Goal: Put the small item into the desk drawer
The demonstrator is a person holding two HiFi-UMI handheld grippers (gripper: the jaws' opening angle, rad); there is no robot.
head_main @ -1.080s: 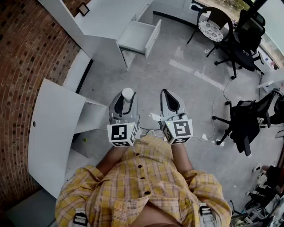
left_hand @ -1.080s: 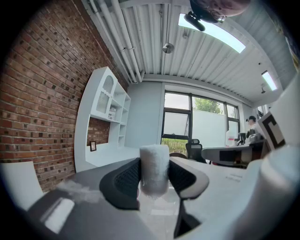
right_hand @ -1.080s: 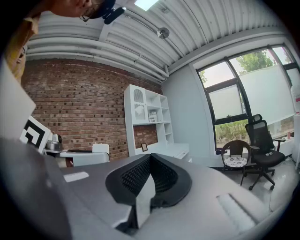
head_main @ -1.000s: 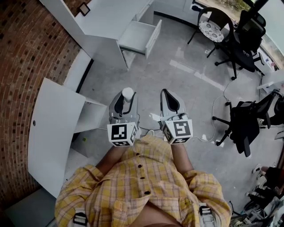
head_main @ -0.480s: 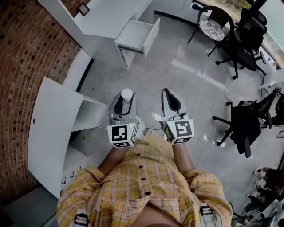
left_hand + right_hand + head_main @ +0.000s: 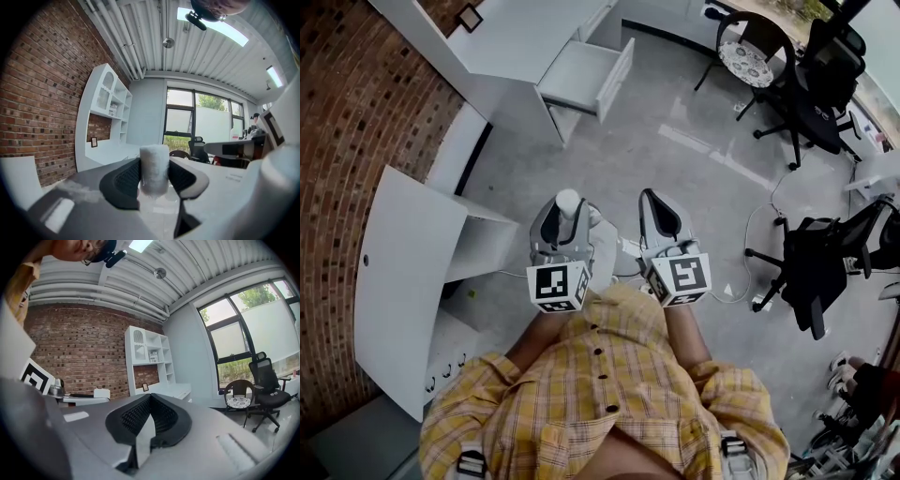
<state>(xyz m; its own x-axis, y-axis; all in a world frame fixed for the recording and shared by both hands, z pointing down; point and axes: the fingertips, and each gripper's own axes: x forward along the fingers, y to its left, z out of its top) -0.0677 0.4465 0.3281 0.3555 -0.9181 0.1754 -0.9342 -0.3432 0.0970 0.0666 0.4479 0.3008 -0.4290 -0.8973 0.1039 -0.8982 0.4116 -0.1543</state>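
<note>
A small white cylinder (image 6: 568,200) stands upright between the jaws of my left gripper (image 6: 566,212), which is shut on it. In the left gripper view the cylinder (image 6: 154,168) fills the gap between the dark pads (image 6: 125,180), and the left gripper (image 6: 154,177) is held up in the air. My right gripper (image 6: 651,201) is beside it, level with it, shut with nothing in it; its pads meet at the tip (image 6: 149,400). The white desk (image 6: 508,36) is far ahead, with its drawer (image 6: 581,77) pulled open and nothing visible inside.
A white cabinet (image 6: 405,272) with an open side stands at the left by the brick wall (image 6: 356,103). Black office chairs (image 6: 811,84) and a round-seat chair (image 6: 746,62) are at the right, with a cable (image 6: 748,281) on the grey floor.
The desk and the drawer have slid slightly up and to the left in the head view. Both grippers keep the same pose, and the left one still holds the cylinder.
</note>
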